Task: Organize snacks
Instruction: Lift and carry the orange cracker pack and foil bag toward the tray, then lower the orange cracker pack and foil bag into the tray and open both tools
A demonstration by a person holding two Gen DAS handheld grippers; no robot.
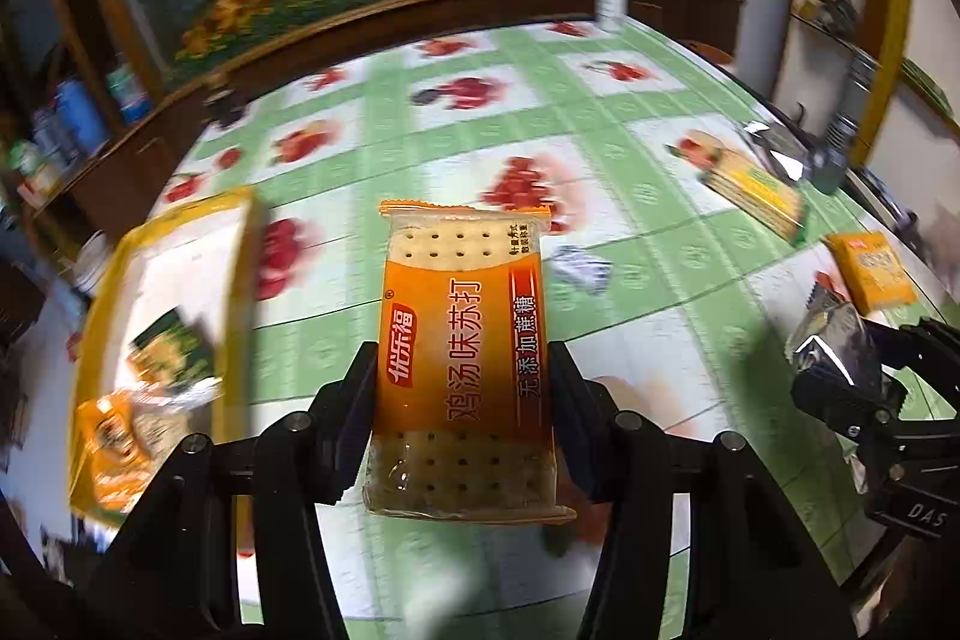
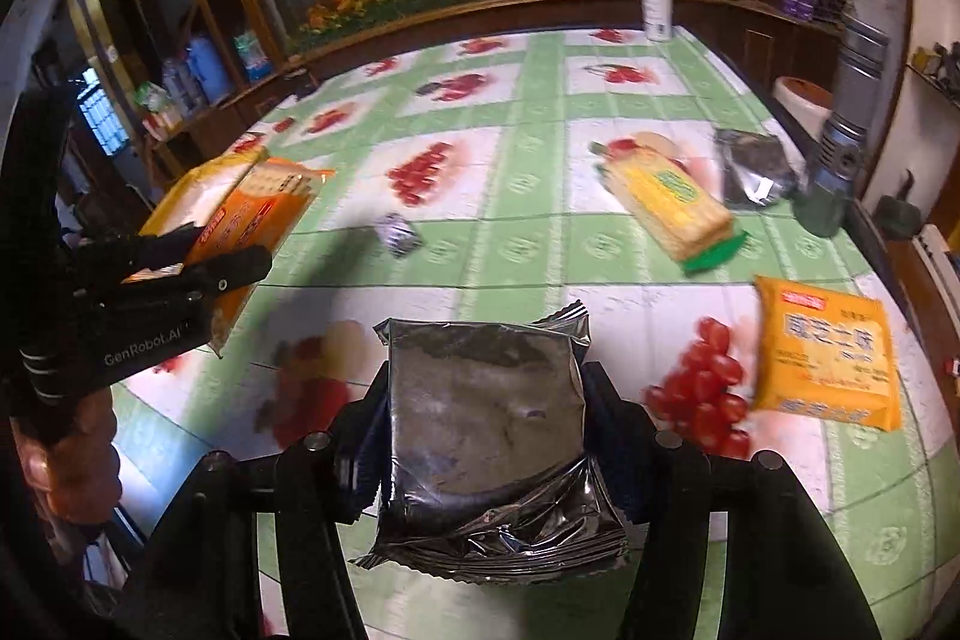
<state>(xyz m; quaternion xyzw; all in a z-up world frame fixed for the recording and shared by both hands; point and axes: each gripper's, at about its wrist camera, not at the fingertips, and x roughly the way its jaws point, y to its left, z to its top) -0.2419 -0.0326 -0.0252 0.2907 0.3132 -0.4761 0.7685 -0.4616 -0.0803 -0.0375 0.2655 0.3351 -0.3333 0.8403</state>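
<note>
My left claw (image 1: 462, 388) is clamped on an orange soda-cracker packet (image 1: 462, 340), held by its long edges and lifted above the surface (image 1: 600, 124); my right claw (image 2: 486, 400) is clenched on a dark foil pouch (image 2: 489, 400), also held off the surface. As I judge it, the step in hand is carrying both to the yellow-rimmed tray (image 1: 234, 244) at my left, where a few packets already lie. To do it well I should keep the cracker packet level and squeeze no harder than needed, since the perforated crackers showing through the clear ends look brittle. I would set it down flat beside the other packets before letting go. The foil pouch is crinkled, glossy and slippery-looking, with serrated seals and a soft, puffed body, so it may slide between the pads; a steady, low carry suits it. Left on the smooth vinyl cloth with its green bands and fruit prints are a long yellow biscuit pack (image 2: 672, 202), a flat yellow sachet (image 2: 828, 358), another foil pouch (image 2: 753, 166) and a small crumpled wrapper (image 2: 397, 233).
</note>
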